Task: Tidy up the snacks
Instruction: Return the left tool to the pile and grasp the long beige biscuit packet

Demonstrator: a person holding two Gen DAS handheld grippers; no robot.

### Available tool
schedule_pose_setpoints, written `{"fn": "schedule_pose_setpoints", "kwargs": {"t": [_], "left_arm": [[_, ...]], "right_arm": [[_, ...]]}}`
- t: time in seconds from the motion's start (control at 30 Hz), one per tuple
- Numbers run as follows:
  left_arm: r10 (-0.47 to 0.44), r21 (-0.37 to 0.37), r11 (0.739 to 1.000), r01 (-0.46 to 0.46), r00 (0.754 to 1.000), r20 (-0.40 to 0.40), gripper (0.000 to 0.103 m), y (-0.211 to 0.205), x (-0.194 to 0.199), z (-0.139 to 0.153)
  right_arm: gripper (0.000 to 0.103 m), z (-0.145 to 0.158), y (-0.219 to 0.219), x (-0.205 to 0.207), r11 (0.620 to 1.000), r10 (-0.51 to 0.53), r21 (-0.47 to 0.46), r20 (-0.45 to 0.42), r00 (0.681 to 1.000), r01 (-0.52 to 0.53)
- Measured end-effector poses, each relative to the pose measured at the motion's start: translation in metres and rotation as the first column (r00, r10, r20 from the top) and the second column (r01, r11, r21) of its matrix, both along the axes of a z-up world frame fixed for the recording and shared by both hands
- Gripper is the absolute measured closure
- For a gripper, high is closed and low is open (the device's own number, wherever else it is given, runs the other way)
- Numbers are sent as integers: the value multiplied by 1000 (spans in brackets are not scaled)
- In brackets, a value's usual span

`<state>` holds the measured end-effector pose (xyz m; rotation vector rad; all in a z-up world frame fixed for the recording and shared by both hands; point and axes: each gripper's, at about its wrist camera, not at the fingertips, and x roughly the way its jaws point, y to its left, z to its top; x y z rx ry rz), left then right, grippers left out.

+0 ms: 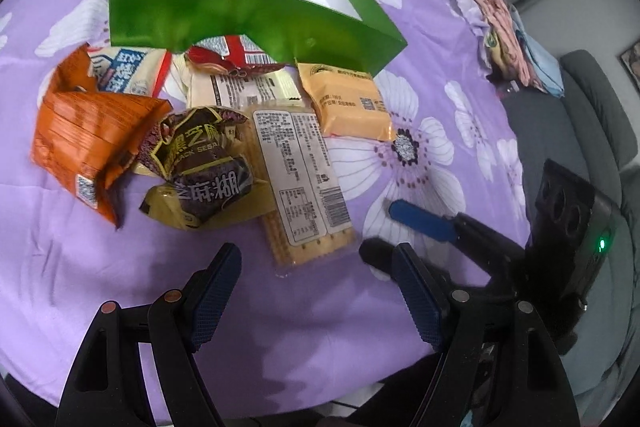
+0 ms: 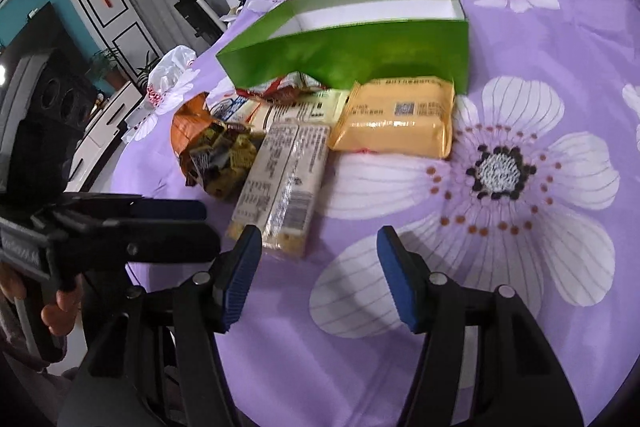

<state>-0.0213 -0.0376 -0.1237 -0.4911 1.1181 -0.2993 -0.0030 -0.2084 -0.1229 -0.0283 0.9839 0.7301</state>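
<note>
A: We note the snacks heaped on the table [image 1: 80,291], which wears a purple flowered cloth, just in front of an open green box [image 1: 248,15] with a white inside. We count an orange bag [image 1: 86,143], a dark black-sesame pouch [image 1: 200,163], a long clear cracker pack [image 1: 304,183] with its printed label up, and a yellow packet [image 1: 352,103].

B: We agree. From the right wrist view the cracker pack [image 2: 280,179] points its near end at us, and the yellow packet [image 2: 396,119] lies just beside it, touching the box's [image 2: 352,55] front wall.

A: Fingers? We see the left gripper [image 1: 316,291] spread, nothing between its fingers; the cracker pack's near end lies just beyond the gap.

B: The right gripper [image 2: 320,275] is also apart and empty, with the cracker pack's end just beside its left finger. The left gripper [image 2: 172,227] shows at that view's left edge.

A: Hard to read: a red-and-white wrapper [image 1: 232,57] and a pale packet [image 1: 244,87] are partly buried under the others and the box's cut-out edge. We cannot make out the small print on either.
</note>
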Motion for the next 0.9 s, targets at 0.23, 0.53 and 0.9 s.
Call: {"fn": "schedule_pose_setpoints", "kwargs": {"t": [0.23,0.53,0.9], "left_arm": [[34,5,999,-34,999,-14,25,1,18,-7],[64,34,997,-63,998,-4,40,3,37,-12],[75,61,995,-75,997,5,57,3,35,-16]], "right_arm": [[42,-10,13,0,999,54,-3,-12,998,-54],[42,-13,25,8,996,77,37,-19,997,-76],[59,-16,29,8,995,77,61,-19,997,-76]]}}
